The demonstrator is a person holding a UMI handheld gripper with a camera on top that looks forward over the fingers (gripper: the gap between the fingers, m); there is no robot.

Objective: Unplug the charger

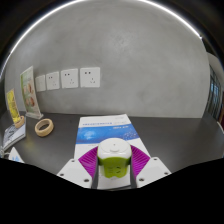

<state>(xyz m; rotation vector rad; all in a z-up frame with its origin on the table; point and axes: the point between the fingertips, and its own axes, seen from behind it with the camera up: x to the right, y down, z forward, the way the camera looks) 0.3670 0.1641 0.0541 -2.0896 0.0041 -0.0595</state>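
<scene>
A charger (111,160) with a white top and a lime green body sits between my gripper's (112,167) two fingers. The purple pads (90,159) press on it from both sides, so the gripper is shut on it. The charger is held out over the dark table, away from the wall. Several white wall sockets (90,77) sit in a row on the grey wall beyond the fingers, to the left. Nothing shows plugged into them.
A blue and white booklet (108,128) lies flat on the dark table (170,140) just ahead of the fingers. A roll of tape (44,126) lies to the left. Cards and a yellow item (12,105) lean against the wall farther left.
</scene>
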